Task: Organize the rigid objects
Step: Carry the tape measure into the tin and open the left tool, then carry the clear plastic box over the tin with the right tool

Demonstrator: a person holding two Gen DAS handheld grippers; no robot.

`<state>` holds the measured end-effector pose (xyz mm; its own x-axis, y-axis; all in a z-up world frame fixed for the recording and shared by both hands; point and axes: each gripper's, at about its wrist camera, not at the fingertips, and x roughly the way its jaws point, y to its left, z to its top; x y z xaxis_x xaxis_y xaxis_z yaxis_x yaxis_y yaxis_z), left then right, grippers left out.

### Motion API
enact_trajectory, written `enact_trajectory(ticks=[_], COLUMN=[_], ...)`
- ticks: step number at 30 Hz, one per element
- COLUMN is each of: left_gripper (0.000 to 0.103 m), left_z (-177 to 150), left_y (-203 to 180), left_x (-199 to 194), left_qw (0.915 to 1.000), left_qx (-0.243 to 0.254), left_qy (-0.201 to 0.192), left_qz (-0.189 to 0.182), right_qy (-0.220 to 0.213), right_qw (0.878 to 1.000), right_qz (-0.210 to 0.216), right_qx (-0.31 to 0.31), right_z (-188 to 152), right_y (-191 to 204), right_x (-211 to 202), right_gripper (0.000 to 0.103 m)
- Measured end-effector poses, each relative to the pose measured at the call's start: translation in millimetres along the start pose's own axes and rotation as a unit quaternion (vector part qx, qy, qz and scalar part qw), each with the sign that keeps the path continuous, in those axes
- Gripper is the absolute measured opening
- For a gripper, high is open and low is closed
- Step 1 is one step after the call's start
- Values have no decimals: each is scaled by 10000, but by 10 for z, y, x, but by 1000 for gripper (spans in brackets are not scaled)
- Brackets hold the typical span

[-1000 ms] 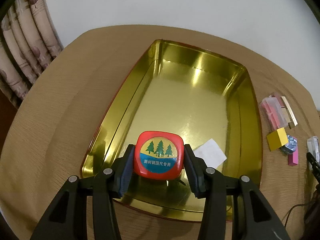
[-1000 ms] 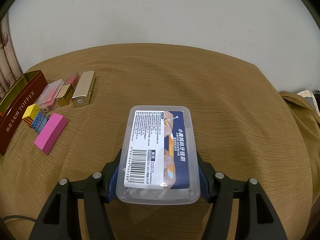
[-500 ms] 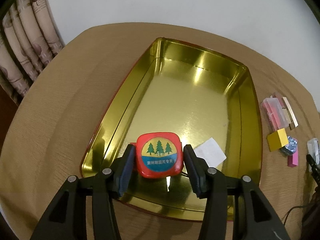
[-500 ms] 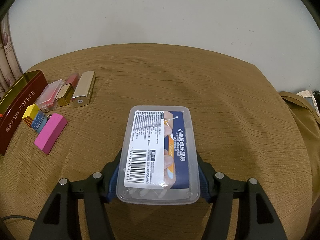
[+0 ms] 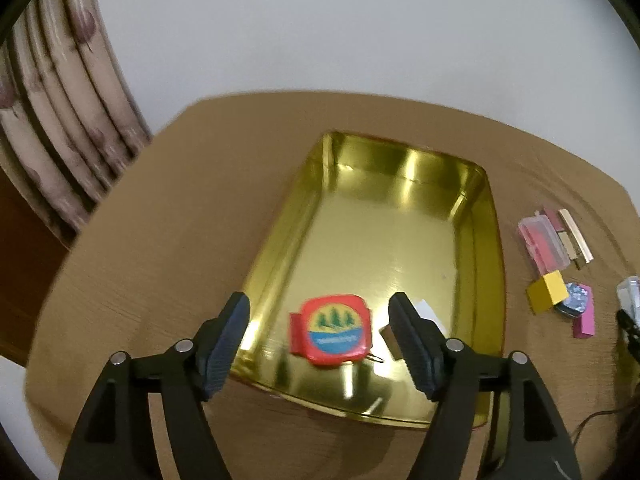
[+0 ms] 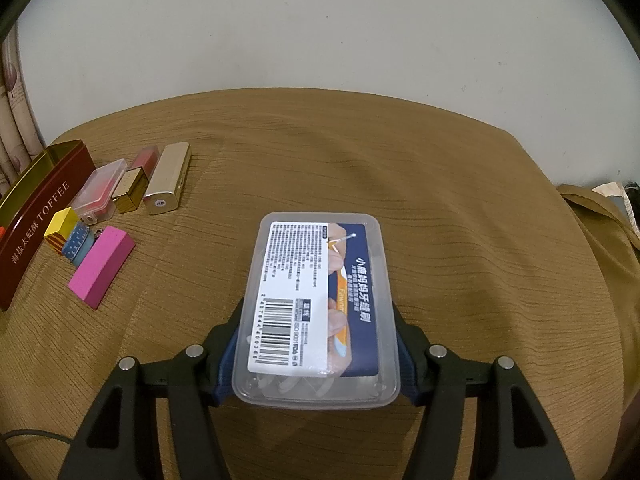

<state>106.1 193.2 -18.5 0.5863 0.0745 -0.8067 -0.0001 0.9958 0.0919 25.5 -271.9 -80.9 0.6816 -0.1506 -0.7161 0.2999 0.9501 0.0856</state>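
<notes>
A: Left gripper (image 5: 320,332) jaws are opening, wide apart now. The red tape measure (image 5: 333,329) sits between them but neither pad touches it. It rests on the floor of the gold tin (image 5: 404,168), near the tin's near edge, left of the white card (image 5: 428,314).

B: So the drop is done. Step in hand is clearing out?

A: I judge so. Lift straight up until the fingertips are above the tin's near wall, then swing away. Dragging sideways risks clipping the tape measure or the wall.

B: Right side?

A: Right gripper (image 6: 316,340) jaws are clamped on the clear plastic box (image 6: 316,304), pads on its 2 long sides, label up. It's gripped at the near end, so most of the box sticks out ahead.

B: Where does it go?

A: Likely the tin too. Plenty of bare floor toward the tin's far end. Keep it level, lower it till it rests, then open.

B: Rest of the pile?

A: Still on the tablecloth (image 6: 440,184) beside the tin's right wall: pink block (image 6: 102,270), yellow block (image 6: 60,230), gold case (image 6: 166,184), small clear case (image 6: 100,192).
</notes>
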Motion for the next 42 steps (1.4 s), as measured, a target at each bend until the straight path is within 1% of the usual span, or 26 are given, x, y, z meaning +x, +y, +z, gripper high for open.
enact_trajectory(ticks=[2, 4, 7, 10, 14, 16, 20, 24, 33, 35, 38, 42], left_gripper=[75, 77, 78, 78, 78, 78, 78, 79, 79, 79, 79, 79], left_z=[11, 28, 40, 61, 62, 53, 65, 61, 60, 61, 58, 63], left_y=[32, 79, 154, 287, 387, 417, 399, 444, 648, 679, 730, 798], left_x=[-76, -114, -122, -92, -65, -86, -95, -103, -26, -8, 18, 44], left_qw=[9998, 9998, 9995, 9987, 9966, 9957, 9956, 9947, 9892, 9886, 9867, 9850], left_qx=[19, -55, -265, -502, -817, -907, -926, -1008, -1448, -1491, -1608, -1708], left_qy=[-123, -164, -132, -63, 30, 29, 23, 35, 160, 151, 189, 196], left_qz=[125, 121, 48, 40, -116, -191, -143, -208, -185, -118, -145, -129], right_qy=[-23, -30, -13, -83, -177, -202, -255, -307, -452, -480, -519, -527], right_qw=[10000, 9999, 9999, 9999, 9996, 9991, 9966, 9928, 9794, 9767, 9720, 9679], right_qz=[-56, -125, -96, -53, 121, 229, 538, 830, 1458, 1554, 1666, 1719], right_qx=[-35, -61, 39, -56, -178, -296, -574, -805, -1322, -1399, -1571, -1755], right_z=[1, 0, 10, 54, 141, 177, 218, 248, 409, 440, 468, 493], right_y=[11, 61, 133, 239, 458, 611, 952, 1305, 2124, 2300, 2572, 2783], right_x=[-12, -36, -93, -175, -293, -340, -431, -533, -708, -740, -741, -720], right_gripper=[63, 63, 63, 63, 63, 63, 63, 63, 63, 63, 63, 63])
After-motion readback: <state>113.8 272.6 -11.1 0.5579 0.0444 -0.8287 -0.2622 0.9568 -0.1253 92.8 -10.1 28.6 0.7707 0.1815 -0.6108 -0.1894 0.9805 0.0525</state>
